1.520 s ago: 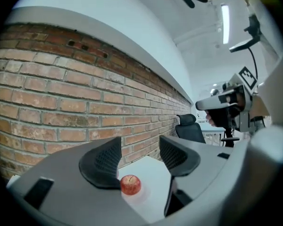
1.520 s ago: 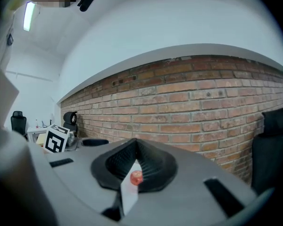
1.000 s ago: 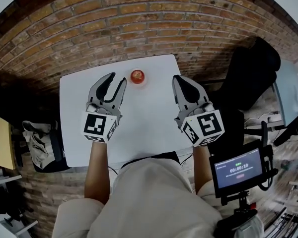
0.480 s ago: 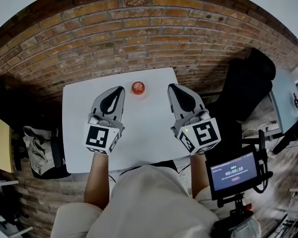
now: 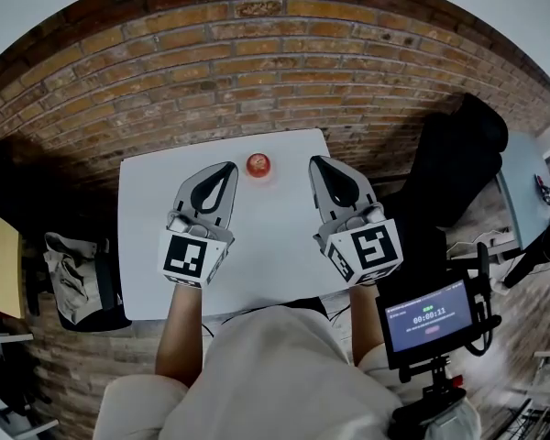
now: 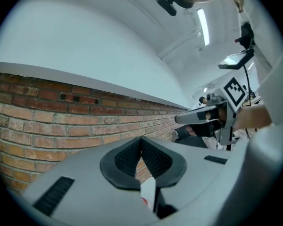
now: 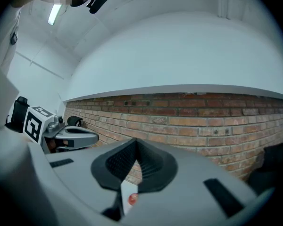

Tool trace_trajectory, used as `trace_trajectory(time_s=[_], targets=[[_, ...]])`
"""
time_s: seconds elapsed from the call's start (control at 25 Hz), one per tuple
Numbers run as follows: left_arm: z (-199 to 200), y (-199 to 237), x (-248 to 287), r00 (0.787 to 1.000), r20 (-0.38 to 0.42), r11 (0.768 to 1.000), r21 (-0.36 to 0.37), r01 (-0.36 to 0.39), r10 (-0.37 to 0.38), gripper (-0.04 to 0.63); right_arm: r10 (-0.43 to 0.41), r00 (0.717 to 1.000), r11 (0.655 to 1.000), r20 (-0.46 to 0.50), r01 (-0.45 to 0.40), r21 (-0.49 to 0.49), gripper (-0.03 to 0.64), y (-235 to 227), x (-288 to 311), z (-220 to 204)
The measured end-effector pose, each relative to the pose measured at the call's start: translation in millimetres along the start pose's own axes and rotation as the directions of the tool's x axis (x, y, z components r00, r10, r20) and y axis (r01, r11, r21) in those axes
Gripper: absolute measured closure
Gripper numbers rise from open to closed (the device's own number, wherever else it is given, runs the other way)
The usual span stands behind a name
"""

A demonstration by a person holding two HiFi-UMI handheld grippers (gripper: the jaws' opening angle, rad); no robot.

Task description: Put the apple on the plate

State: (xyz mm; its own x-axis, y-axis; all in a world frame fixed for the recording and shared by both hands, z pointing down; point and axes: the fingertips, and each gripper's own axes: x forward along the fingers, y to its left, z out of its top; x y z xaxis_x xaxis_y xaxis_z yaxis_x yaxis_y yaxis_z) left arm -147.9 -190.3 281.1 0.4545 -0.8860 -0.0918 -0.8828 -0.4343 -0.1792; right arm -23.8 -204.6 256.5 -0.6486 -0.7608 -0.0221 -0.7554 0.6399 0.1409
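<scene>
Left gripper (image 5: 227, 167) was clamped right down, fingers pressed tip to tip, nothing between them. Right gripper (image 5: 317, 162), same story: fingers together, empty. Both hung over the white table (image 5: 147, 246), neither touching the fruit. The apple (image 5: 258, 164) sat near the table's far edge, between the two sets of tips. The count: two grippers, one apple, one table.

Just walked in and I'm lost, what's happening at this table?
A person holds a claw in each hand over a white table. The left claw and right claw are both shut and empty. A red apple sits near the table's far edge between them, untouched.
</scene>
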Motion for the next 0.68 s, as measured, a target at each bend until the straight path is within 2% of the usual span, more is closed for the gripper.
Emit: trace_trajectory(time_s=[0.28,0.68], targets=[[5.2,0.3,-3.3,1.000,-0.011,0.999,0.038,-0.018,0.018,0.588,0.005,1.000,1.000,-0.007,-0.005,-0.005,0.614,6.4,-1.9,0.4],[0.2,-0.7,9.9,1.000,-0.016,0.999,0.040,-0.012,0.012,0.588,0.012,1.000,1.000,-0.024,-0.012,0.000,0.614,-2.0,6.9,-11.4]])
